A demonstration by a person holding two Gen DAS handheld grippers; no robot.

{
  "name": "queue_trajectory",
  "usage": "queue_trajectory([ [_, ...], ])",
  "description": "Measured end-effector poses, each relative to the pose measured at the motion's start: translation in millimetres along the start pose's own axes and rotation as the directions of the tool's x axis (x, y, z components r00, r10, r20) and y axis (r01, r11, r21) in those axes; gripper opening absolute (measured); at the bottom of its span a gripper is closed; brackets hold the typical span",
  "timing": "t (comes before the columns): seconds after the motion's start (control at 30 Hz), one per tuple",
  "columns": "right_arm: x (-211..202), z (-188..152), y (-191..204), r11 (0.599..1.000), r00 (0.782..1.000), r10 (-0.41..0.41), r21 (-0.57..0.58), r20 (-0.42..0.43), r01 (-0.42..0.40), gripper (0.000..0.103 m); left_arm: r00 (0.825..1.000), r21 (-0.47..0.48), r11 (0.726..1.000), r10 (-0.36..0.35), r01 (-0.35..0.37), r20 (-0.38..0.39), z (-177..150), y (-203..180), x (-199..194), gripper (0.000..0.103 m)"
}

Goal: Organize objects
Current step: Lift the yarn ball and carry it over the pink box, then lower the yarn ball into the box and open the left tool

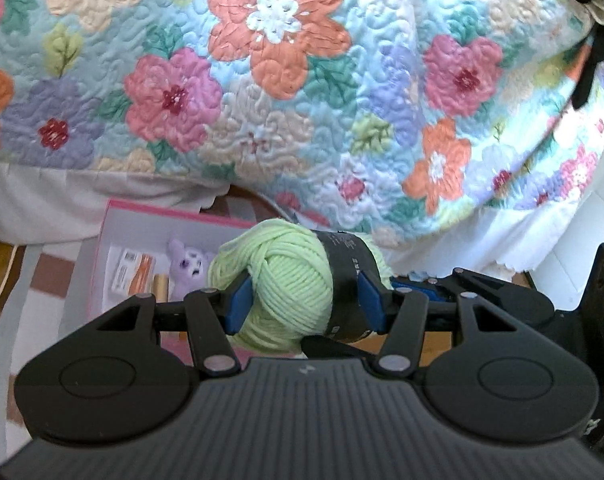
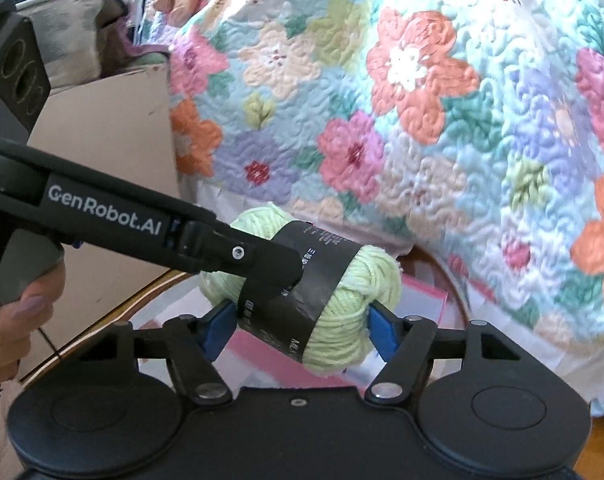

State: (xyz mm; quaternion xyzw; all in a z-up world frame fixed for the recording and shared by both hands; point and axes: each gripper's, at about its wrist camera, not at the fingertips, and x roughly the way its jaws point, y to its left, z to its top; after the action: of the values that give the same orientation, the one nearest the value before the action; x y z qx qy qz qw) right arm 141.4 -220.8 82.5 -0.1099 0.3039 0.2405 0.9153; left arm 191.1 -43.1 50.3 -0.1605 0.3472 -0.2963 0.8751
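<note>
Between both grippers hangs one green yarn ball (image 1: 286, 280): left gripper (image 1: 303, 300) and right gripper (image 2: 302, 328) each clamp it, floral quilt (image 1: 302, 80) beyond.

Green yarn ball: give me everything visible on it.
The green yarn ball is a pale, soft, chunky skein, wrapped by a black paper band with small white print. It is held up in front of a floral quilt, above a pink box. Both the left hand-held gripper and the right hand-held gripper press blue pads into it.
</note>
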Motion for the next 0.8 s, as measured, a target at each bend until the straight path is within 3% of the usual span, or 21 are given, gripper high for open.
queue_trajectory([
  [0.2,46.0,11.3,-29.8,1.000,1.000,-0.009,0.009,-0.028,0.010,0.073,0.999,-0.040,0.999,-0.005,0.003,-0.036,10.7,22.7,61.9,0.054],
  [0.4,112.1,-5.8,-54.9,0.997,0.994,-0.004,0.073,-0.114,0.012,0.073,0.997,-0.114,0.993,0.015,-0.024,-0.081,-0.3,56.7,128.1,0.054],
  [0.63,177.9,-29.4,-72.8,0.992,0.972,0.011,0.127,-0.236,0.019,0.073,0.986,-0.215,0.976,0.009,-0.045,-0.166,-18.7,95.5,180.4,0.054],
  [0.8,208.0,-47.1,-70.2,0.995,0.959,-0.060,0.066,-0.276,0.081,0.073,0.972,-0.247,0.962,0.055,-0.113,-0.229,-28.1,113.0,211.2,0.054],
])
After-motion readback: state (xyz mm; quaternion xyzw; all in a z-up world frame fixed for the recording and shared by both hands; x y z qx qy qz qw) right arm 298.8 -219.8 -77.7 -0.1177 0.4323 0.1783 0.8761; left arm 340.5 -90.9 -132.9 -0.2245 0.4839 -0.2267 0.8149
